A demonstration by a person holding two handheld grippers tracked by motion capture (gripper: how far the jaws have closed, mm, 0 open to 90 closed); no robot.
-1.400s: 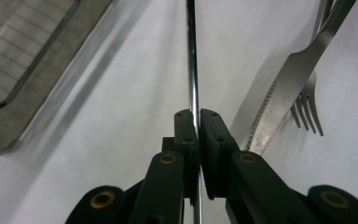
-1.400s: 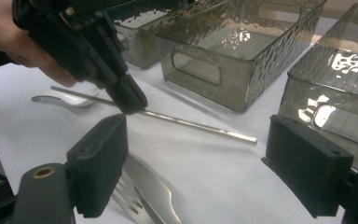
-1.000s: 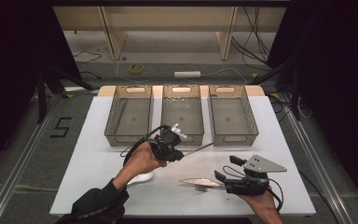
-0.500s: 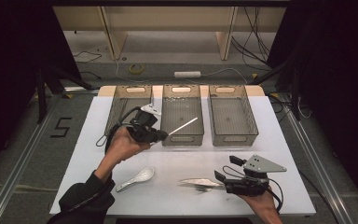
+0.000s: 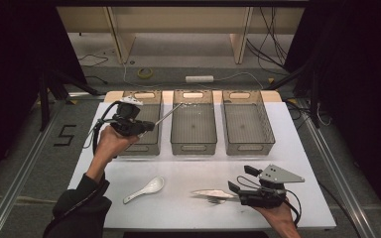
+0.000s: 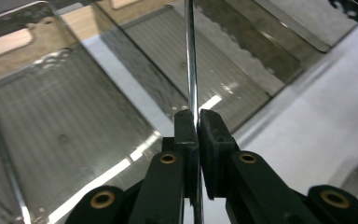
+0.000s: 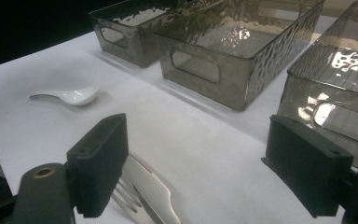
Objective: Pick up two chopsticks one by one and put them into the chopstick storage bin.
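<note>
left gripper [image 5: 146, 126] raised over left bin [image 5: 141, 126] (clamping metal utensil [image 5: 171, 112])

Left tool [image 6: 197, 122] clamped, right tool [image 7: 214, 158] agape.

The thin utensil handle [image 6: 192, 70] is polished, mirror-bright metal. The bins [image 7: 242, 60] are smoky translucent plastic with a rippled gloss. The soup spoon [image 5: 145, 190] looks like glazed white ceramic; the worktop [image 5: 188, 208] is matt white.

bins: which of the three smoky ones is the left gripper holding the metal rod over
The left gripper hangs over the leftmost bin, clamping a thin metal rod whose far tip reaches the middle bin. The right bin has nothing above it.
</note>
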